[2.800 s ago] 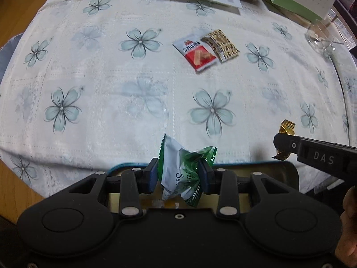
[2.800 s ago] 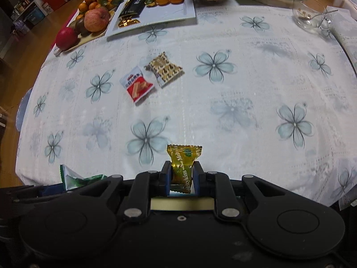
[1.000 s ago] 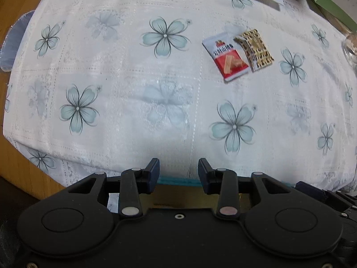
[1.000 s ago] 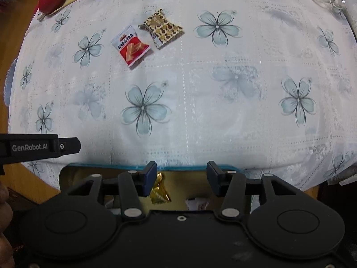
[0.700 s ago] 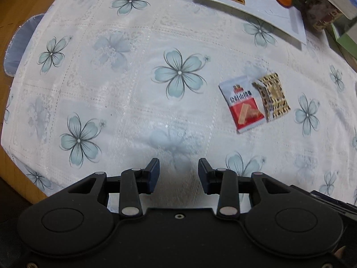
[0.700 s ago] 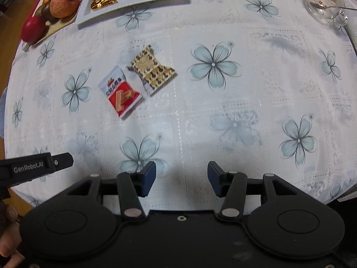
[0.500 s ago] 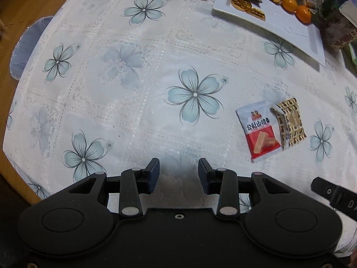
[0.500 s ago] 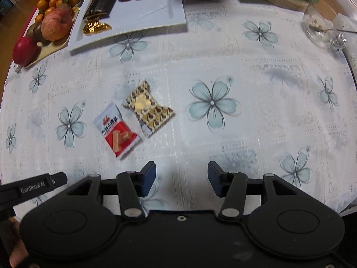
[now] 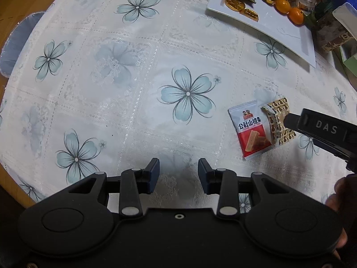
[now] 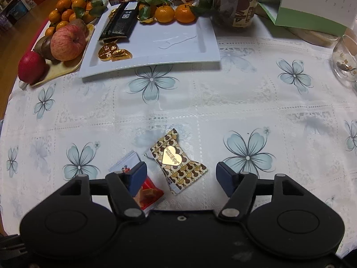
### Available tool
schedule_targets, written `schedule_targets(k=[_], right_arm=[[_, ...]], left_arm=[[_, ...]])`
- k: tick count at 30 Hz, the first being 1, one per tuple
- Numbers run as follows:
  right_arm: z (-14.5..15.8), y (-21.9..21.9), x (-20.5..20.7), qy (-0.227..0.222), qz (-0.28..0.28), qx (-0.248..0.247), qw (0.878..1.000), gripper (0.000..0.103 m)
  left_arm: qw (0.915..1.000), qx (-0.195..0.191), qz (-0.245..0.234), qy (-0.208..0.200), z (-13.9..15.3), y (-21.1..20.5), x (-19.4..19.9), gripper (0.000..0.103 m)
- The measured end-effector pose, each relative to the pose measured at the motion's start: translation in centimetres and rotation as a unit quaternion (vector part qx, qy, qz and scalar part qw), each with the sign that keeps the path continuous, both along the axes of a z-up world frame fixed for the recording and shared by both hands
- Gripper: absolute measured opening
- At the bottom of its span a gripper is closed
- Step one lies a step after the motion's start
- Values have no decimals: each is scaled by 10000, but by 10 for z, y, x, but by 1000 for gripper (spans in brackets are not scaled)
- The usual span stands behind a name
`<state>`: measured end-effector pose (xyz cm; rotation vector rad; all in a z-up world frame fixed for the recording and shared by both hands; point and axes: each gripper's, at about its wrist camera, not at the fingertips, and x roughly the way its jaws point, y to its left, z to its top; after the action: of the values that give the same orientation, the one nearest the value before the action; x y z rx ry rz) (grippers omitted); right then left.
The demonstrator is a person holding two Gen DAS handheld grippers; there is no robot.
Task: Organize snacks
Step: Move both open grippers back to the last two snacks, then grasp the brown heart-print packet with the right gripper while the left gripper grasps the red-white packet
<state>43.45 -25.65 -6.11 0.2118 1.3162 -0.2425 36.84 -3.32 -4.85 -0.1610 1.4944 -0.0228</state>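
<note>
A red-and-white snack packet [image 9: 251, 129] and a brown-and-gold patterned candy packet [image 9: 279, 120] lie side by side on the floral tablecloth. In the right wrist view the patterned packet [image 10: 178, 163] lies between the open jaws of my right gripper [image 10: 181, 178], and the red packet [image 10: 145, 189] is partly hidden behind the left finger. My left gripper [image 9: 178, 174] is open and empty, to the left of both packets. The right gripper's finger [image 9: 312, 126] covers part of the patterned packet in the left wrist view.
A white rectangular plate [image 10: 178, 51] at the back holds a black packet [image 10: 119, 23], gold coins [image 10: 111, 52] and tangerines [image 10: 174, 13]. A fruit tray [image 10: 67, 67] with an apple stands at back left. Jars [image 10: 234, 2], a green box [image 10: 312, 20] and a glass bowl [image 10: 344, 60] stand behind and right.
Both grippers let go of their candies near the table's front edge, then moved forward over the table. The right gripper has come down around the patterned packet and opened wider.
</note>
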Motion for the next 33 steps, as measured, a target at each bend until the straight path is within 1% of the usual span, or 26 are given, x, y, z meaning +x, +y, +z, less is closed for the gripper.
schedule_targets(k=[7, 12, 16, 19, 21, 22, 24, 25, 27, 29, 30, 31, 32, 33], right_arm=[[-15, 4, 7, 51, 21, -155, 9999, 72], [-19, 7, 11, -93, 99, -364, 9992, 72], [-24, 5, 14, -36, 122, -320, 9994, 70], [-27, 0, 14, 6, -25, -411, 9992, 63], [-27, -7, 13, 15, -92, -331, 9994, 52], [-26, -10, 12, 41, -127, -258, 9996, 49], [-25, -17, 11, 106, -198, -120, 9997, 39], [-24, -20, 10, 142, -248, -96, 9995, 38], [-22, -24, 7, 135, -322, -65, 9994, 38], [-18, -26, 5, 36, -313, -72, 9995, 38], [-16, -25, 4, -18, -278, -71, 9996, 41], [-14, -22, 4, -64, -207, -59, 9997, 45], [-12, -19, 4, -101, -132, -43, 9999, 58], [-11, -16, 4, -155, -72, -33, 9998, 64]], left_arm=[[9999, 39, -144, -72, 2, -4, -4, 46], [9998, 45, -200, -42, 0, -8, -6, 46], [9996, 73, -272, -46, -2, -11, -7, 46], [9995, 110, -304, -18, -5, -13, -6, 46], [9994, 127, -327, 6, -8, -15, -5, 46], [9993, 131, -344, 14, -9, -17, -5, 46], [9992, 109, -387, 13, -10, -21, -5, 46], [9991, 95, -417, 11, -10, -23, -6, 46], [9990, 93, -448, 5, -9, -26, -7, 46], [9989, 102, -447, -41, -6, -27, -8, 46], [9990, 140, -432, -59, -5, -27, -8, 46], [9990, 170, -405, -81, -5, -27, -8, 46], [9991, 175, -383, -100, -5, -26, -7, 46], [9992, 163, -349, -75, -6, -24, -6, 46]])
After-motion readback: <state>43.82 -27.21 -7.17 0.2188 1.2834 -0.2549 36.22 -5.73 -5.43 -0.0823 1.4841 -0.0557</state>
